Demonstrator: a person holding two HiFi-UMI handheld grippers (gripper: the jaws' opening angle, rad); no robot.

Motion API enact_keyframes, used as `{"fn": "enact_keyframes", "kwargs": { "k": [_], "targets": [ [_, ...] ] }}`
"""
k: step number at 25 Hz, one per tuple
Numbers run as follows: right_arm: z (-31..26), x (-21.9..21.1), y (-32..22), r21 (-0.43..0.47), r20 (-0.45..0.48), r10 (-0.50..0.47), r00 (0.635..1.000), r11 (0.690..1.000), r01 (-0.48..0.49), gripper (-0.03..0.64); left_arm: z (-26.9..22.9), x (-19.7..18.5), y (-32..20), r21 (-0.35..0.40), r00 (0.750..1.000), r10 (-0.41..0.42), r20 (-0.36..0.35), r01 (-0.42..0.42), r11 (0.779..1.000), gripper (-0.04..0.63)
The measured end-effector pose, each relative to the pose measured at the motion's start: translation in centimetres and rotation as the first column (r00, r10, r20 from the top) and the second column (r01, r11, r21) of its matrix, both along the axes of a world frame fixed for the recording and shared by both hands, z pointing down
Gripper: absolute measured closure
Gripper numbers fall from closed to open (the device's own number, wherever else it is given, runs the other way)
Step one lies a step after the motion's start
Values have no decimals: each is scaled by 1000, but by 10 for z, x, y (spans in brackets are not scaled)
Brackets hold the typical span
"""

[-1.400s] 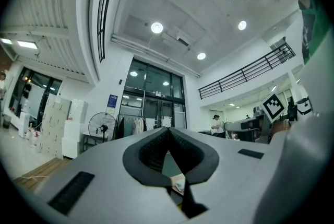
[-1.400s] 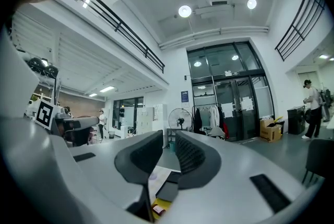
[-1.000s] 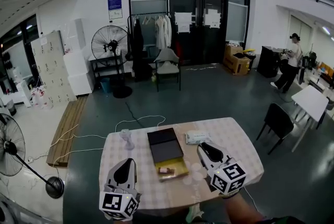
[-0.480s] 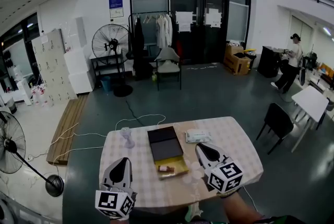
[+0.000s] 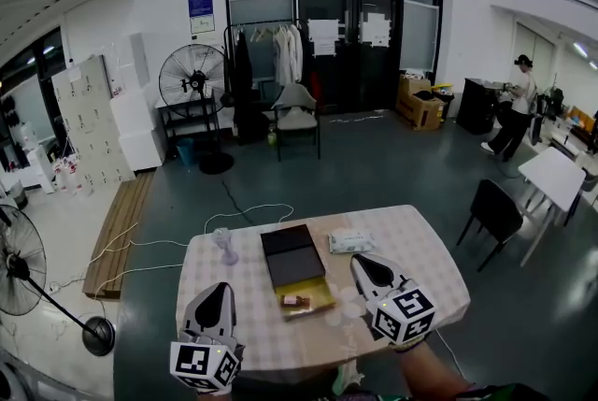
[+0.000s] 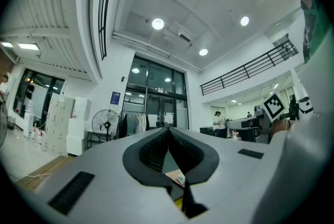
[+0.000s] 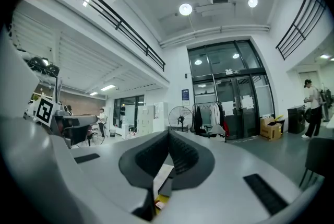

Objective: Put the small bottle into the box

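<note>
Yellow box (image 5: 320,295) on the bench (image 5: 425,266) shows the small bottle (image 5: 296,301) blurrily; left hand-held gripper (image 5: 222,290) and right hand-held gripper (image 5: 361,262) closed, empty.

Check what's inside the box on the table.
A small bottle lies in the box's open yellow part. The dark half is covered, so its contents can't be seen.

Box (image 5: 297,272) — flat, rectangular, lying open at the middle of the table (image 5: 420,261). Its dark lid (image 5: 291,250) is laid back toward the table's far edge, and its yellow tray (image 5: 316,294) is toward the near edge. Small bottle (image 5: 296,301) — brownish, on its side inside the yellow tray.
</note>
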State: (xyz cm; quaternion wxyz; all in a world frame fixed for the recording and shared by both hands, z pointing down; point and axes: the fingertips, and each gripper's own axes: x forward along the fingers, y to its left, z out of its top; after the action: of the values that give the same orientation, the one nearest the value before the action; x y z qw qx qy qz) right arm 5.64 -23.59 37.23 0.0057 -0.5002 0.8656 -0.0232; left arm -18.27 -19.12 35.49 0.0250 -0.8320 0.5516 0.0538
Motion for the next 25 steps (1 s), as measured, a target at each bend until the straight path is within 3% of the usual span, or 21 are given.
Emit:
{"fn": "enact_keyframes", "kwargs": {
  "k": [25],
  "targets": [
    [7, -7, 4, -3, -12, 3, 1000, 1000, -3, 611, 16, -9, 6, -14, 1000, -7, -9, 7, 1000, 571]
  ]
}}
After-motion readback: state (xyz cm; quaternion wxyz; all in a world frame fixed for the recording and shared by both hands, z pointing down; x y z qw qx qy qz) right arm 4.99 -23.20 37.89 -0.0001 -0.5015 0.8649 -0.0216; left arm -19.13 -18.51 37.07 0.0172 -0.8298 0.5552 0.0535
